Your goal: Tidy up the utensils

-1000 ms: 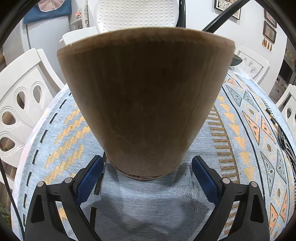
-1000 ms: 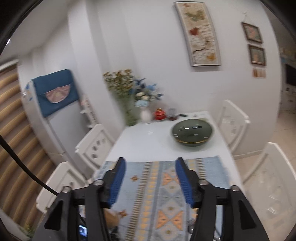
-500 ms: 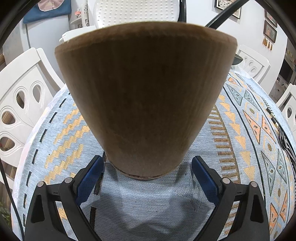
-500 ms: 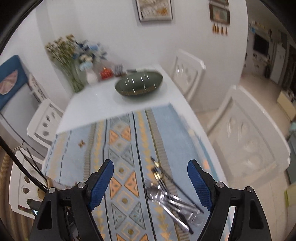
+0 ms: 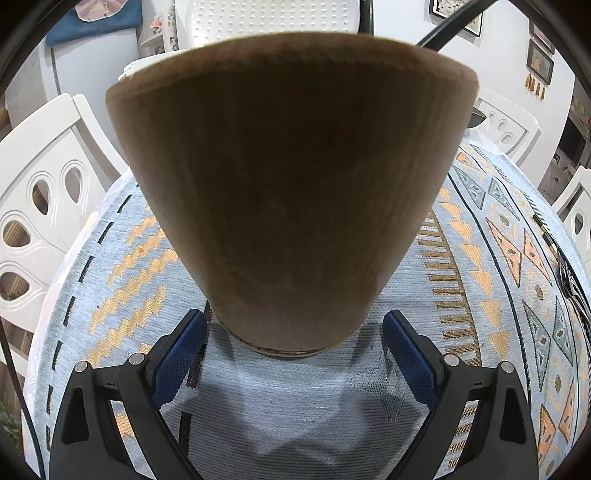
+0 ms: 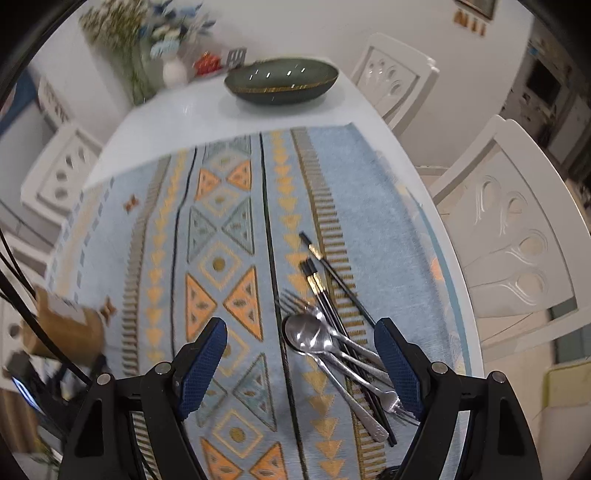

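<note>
- While the wooden utensil holder point(image 5: 291, 192) stands upright on the patterned table runner point(image 5: 480, 258), it is framed by the left gripper point(image 5: 293, 345), whose jaws are spread and apart from its base.
- Above the cutlery pile, the right gripper point(image 6: 301, 360) is held with jaws spread, empty.
- Spoons point(image 6: 308, 336), forks point(image 6: 384, 393) and black chopsticks point(image 6: 317, 284) lie overlapped on the runner's right side.
- Stiff, light, slippery metal is judged; a pinch across a handle's middle is advised.
- Chopsticks are likely to roll.

White walls point(image 6: 424, 22) — white carved chairs point(image 6: 509, 236) around table point(image 6: 207, 110).
</note>
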`<state>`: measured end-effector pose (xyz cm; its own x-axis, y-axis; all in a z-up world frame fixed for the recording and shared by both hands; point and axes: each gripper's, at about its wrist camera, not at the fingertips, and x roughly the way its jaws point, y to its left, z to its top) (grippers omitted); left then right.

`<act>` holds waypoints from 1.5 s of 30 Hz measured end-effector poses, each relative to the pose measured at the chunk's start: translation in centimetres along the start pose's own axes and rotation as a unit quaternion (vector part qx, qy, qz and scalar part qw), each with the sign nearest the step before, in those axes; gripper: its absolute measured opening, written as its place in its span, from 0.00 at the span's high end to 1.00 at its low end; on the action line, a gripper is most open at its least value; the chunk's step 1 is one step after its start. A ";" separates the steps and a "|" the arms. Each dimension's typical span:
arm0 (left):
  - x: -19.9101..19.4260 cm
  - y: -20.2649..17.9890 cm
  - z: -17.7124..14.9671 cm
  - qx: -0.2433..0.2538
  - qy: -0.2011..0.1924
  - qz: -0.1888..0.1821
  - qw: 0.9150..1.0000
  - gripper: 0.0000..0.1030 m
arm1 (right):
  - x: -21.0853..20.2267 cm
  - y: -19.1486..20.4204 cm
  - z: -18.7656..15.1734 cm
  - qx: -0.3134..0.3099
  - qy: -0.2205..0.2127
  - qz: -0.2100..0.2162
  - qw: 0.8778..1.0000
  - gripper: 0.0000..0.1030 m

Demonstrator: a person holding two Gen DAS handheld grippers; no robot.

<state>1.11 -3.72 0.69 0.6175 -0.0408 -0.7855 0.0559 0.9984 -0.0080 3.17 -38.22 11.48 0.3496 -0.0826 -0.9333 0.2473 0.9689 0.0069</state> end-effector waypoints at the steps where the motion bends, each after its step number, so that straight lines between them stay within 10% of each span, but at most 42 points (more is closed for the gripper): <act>1: 0.0 0.0 0.0 -0.001 0.001 0.000 1.000 0.07 | 0.3 0.2 -0.2 -0.009 0.003 -0.006 1.000 0.22; 9: 0.3 0.5 0.2 -0.005 0.003 -0.002 1.000 0.07 | 2.0 -1.8 -0.5 -0.018 0.014 -0.062 0.998 0.55; 18: 0.5 0.8 0.2 -0.005 0.006 -0.003 1.000 0.07 | 5.3 -4.9 -2.2 -0.015 0.107 -0.004 0.994 0.55; 38: 0.8 0.9 0.3 -0.004 0.008 -0.003 1.000 0.07 | 10.8 0.4 -0.2 -0.145 0.119 -0.015 0.982 0.56; 45: 0.8 0.9 0.3 -0.004 0.008 -0.003 1.000 0.07 | 9.8 0.0 0.6 -0.083 0.122 0.087 0.985 0.90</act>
<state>1.90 -2.86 0.29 0.6041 -0.0456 -0.7956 0.0533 0.9984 -0.0168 7.16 -39.12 2.50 0.1415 0.1277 -0.9817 0.0447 0.9898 0.1352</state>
